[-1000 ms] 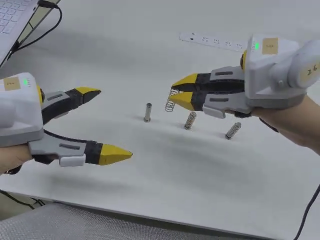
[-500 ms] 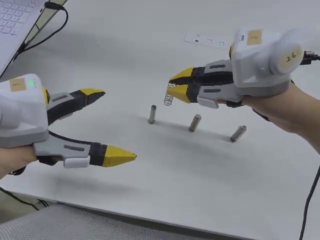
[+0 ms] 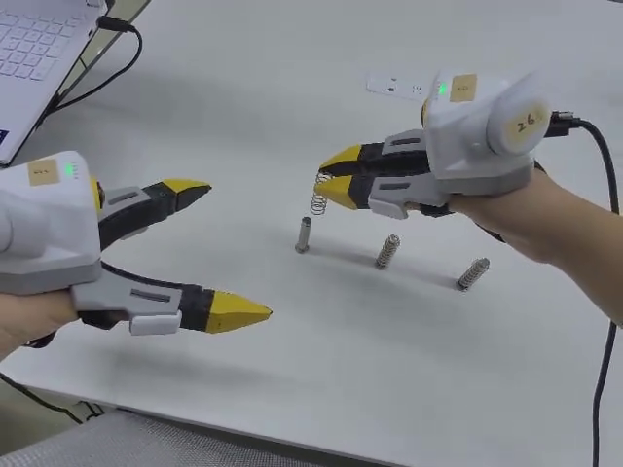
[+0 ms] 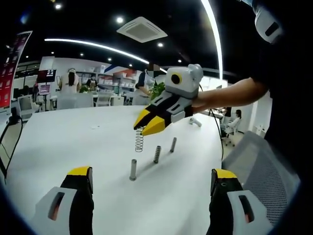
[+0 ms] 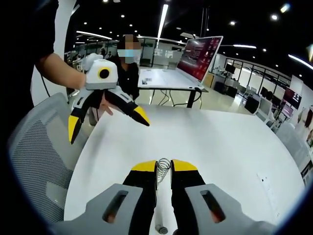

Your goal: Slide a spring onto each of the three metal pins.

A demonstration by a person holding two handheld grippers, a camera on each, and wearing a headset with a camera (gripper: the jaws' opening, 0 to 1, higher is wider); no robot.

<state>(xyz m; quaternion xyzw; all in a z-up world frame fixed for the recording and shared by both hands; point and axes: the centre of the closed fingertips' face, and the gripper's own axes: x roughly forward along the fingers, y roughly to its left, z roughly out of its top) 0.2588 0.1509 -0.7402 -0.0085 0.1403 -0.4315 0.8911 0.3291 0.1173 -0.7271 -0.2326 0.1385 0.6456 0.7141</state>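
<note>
Right gripper (image 3: 331, 177): jaws clamped on a spring (image 3: 318, 195), which hangs just above the bare pin (image 3: 304, 234). Left gripper (image 3: 237, 249): jaws wide apart, above the counter (image 3: 292, 379).

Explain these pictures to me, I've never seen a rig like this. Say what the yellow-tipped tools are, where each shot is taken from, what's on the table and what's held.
A person holds a two-jaw gripper in each hand. The wide shot comes from a camera on the person's head. The two round shots come from a camera riding on each gripper, looking along its jaws. On the white table stand three pins: two sprung pins and one bare pin. A laptop and a power strip lie farther back. The right gripper is shut on a spring, which hangs a little above the bare pin. The left gripper is open and holds nothing.
</note>
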